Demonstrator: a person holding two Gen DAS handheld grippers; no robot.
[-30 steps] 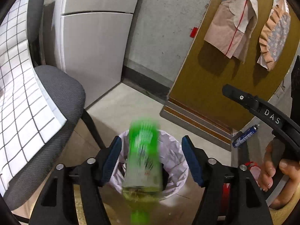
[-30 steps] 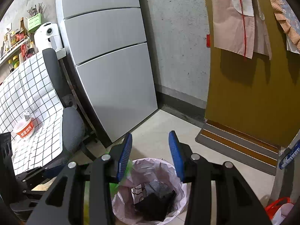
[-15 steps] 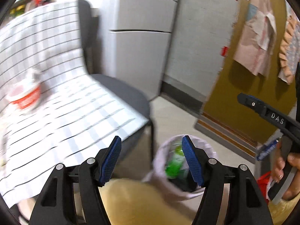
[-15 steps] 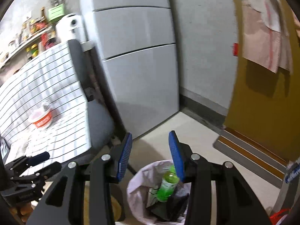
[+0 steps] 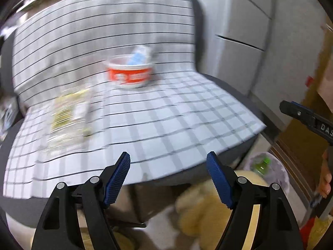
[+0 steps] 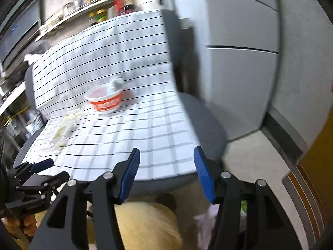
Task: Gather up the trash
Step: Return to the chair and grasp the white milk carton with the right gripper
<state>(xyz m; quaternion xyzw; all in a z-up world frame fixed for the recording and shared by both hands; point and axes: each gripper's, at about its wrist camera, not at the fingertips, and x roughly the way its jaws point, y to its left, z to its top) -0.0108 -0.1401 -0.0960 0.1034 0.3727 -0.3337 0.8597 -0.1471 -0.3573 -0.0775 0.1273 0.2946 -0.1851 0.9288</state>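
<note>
My left gripper (image 5: 168, 156) hangs over the front edge of a checked cloth (image 5: 166, 125); its jaws are opening with nothing between them. My right gripper (image 6: 166, 152) is beside it, jaws also opening and empty. On the cloth stands a red and white bowl (image 5: 130, 75) (image 6: 106, 100) with crumpled paper (image 5: 140, 55) in it. A clear, yellowish wrapper (image 5: 68, 114) (image 6: 62, 131) lies blurred to the bowl's left. The bag-lined trash bin (image 5: 278, 173) is low on the right, with a green bottle (image 5: 261, 163) inside.
The cloth covers grey chairs (image 6: 204, 120). A grey fridge (image 6: 239, 73) stands to the right, and a shelf of jars (image 6: 93, 8) runs behind. A tan trouser leg (image 6: 145, 227) fills the bottom. A hand (image 5: 326, 179) holds the other gripper.
The green bottle fell from my left gripper into the bin. Both views then swung left from the bin to the cloth-covered chair, and both jaws stand wider.
</note>
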